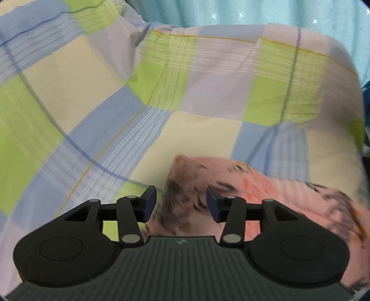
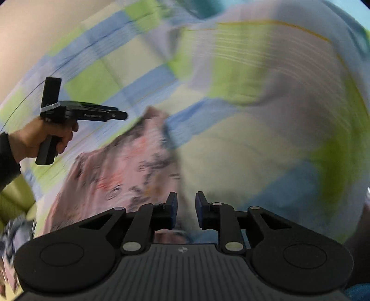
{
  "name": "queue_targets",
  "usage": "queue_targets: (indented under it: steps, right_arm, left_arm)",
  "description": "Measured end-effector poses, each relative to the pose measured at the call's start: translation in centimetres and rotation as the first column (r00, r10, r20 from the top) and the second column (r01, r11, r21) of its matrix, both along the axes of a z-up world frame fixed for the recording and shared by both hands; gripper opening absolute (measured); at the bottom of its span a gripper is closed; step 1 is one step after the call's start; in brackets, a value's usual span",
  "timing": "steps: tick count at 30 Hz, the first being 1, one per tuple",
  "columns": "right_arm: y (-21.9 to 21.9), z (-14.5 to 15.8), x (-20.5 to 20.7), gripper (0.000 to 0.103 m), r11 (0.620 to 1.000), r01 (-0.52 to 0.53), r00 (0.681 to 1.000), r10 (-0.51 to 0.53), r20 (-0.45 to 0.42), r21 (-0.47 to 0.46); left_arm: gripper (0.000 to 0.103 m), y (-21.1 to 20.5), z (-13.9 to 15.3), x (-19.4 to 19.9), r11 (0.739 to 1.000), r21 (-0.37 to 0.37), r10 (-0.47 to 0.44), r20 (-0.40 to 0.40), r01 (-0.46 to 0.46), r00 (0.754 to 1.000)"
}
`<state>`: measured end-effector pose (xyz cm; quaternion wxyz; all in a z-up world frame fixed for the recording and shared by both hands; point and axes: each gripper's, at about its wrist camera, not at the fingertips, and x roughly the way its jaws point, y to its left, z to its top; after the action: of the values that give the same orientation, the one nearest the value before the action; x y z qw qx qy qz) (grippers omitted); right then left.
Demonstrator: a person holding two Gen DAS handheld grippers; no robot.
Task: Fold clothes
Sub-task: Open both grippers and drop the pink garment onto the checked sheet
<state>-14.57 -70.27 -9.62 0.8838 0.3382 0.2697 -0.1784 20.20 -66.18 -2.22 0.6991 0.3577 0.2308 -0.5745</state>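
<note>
One pink garment (image 1: pixel 266 185) lies on a checked bedsheet (image 1: pixel 92 97) before turquoise curtains (image 1: pixel 254 11).

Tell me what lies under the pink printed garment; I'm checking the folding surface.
Under the pink garment lies a checked bedsheet in green, blue, cream and lilac. Whatever is directly beneath the garment's middle is covered.

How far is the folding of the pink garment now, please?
Early, it seems. The pink printed garment lies rumpled on the checked bedsheet, with no neat fold visible. Nothing is in hand: the left gripper and right gripper are both open above it. Gripping, folding and smoothing remain.
</note>
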Motion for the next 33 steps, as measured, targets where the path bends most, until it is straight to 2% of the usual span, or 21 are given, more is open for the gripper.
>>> queue_targets:
  steps: [5,8,10,11,12,13,14,15,16,18,20,21,22,24,25,26,27,29,33]
  right_arm:
    - [-1.3,-2.7,0.7,0.034,0.994,-0.027,0.999,0.025,0.028,0.103]
    - [-1.3,-3.0,1.1,0.042,0.990,-0.049,0.997,0.041,0.064,0.133]
    - [-1.0,-2.9,1.5,0.042,0.987,-0.065,0.996,0.055,0.071,0.145]
    - [-0.7,-2.8,1.7,0.042,0.988,-0.077,0.996,0.069,0.060,0.134]
    - [-0.4,-2.5,2.0,0.042,0.989,-0.090,0.995,0.085,0.047,0.120]
    - [-0.2,-2.2,2.3,0.041,0.990,-0.095,0.995,0.092,0.031,0.102]
    - [-0.1,-2.2,2.6,0.028,0.988,-0.113,0.994,0.112,0.018,0.103]
    - [0.1,-2.2,3.0,0.008,0.985,-0.135,0.991,0.135,0.006,0.109]
    - [0.2,-2.3,3.3,0.007,0.981,-0.156,0.987,0.158,-0.006,0.116]
    - [0.8,-1.6,3.9,0.003,0.978,-0.203,0.977,0.206,-0.055,0.045]
    - [0.9,0.4,3.9,0.003,0.975,-0.155,0.984,0.139,-0.107,-0.159]
    - [0.9,1.5,3.8,0.003,0.955,-0.128,0.987,0.097,-0.127,-0.266]
    - [0.9,2.5,3.7,0.003,0.923,-0.103,0.988,0.053,-0.142,-0.371]
    - [0.9,4.6,3.6,0.006,0.823,-0.057,0.987,-0.039,-0.157,-0.565]
    - [0.5,4.5,3.9,0.009,0.823,-0.064,0.985,-0.038,-0.167,-0.564]
    - [0.4,3.9,4.2,0.020,0.831,-0.082,0.981,-0.031,-0.194,-0.550]
    - [0.3,3.2,4.5,0.023,0.838,-0.101,0.974,-0.026,-0.224,-0.537]
    - [0.3,2.0,4.4,0.023,0.849,-0.108,0.969,-0.028,-0.247,-0.517]
    - [0.0,0.9,3.3,0.029,0.895,-0.055,0.973,-0.051,-0.224,-0.443]
  left_arm:
    - [0.043,-3.6,-2.3,0.8,0.998,0.040,-0.056,0.001,0.055,0.998]
    - [0.042,-4.9,-3.7,0.9,0.993,0.069,-0.100,0.003,0.100,0.995]
    - [0.031,-5.8,-4.6,1.0,0.988,0.088,-0.130,0.004,0.129,0.992]
    - [0.023,-6.2,-5.1,1.1,0.985,0.097,-0.144,0.005,0.143,0.990]
    - [0.009,-6.1,-5.2,0.9,0.983,0.093,-0.159,0.016,0.157,0.987]
    - [0.009,-5.8,-5.1,0.8,0.983,0.082,-0.168,0.016,0.166,0.986]
    - [0.008,-5.4,-4.8,0.7,0.984,0.061,-0.170,0.009,0.169,0.985]
    - [0.008,-4.9,-4.3,0.8,0.985,0.035,-0.172,0.000,0.172,0.985]
    - [0.007,-4.5,-3.8,1.0,0.985,0.011,-0.174,-0.005,0.174,0.985]
    - [0.007,-3.4,-2.2,1.5,0.985,-0.060,-0.162,-0.006,0.161,0.987]
    - [0.007,-2.4,-0.5,2.6,0.983,-0.134,-0.129,-0.007,0.126,0.992]
    - [0.007,-2.1,0.2,3.0,0.980,-0.166,-0.113,-0.005,0.110,0.994]
    - [0.007,-1.9,0.6,3.4,0.976,-0.194,-0.100,-0.015,0.095,0.995]
    - [0.008,-1.8,1.1,4.1,0.971,-0.230,-0.083,-0.042,0.071,0.996]
    - [0.008,-2.3,0.7,4.2,0.974,-0.219,-0.070,-0.046,0.059,0.996]
    - [0.009,-2.7,0.2,4.3,0.978,-0.205,-0.056,-0.048,0.045,0.997]
    - [0.014,-3.4,-0.5,4.3,0.984,-0.179,-0.030,-0.047,0.021,0.998]
    - [0.015,-4.2,-1.4,4.1,0.989,-0.145,0.006,-0.064,-0.015,0.998]
    - [0.031,-4.0,-1.6,3.8,0.989,-0.148,0.017,-0.084,-0.029,0.996]
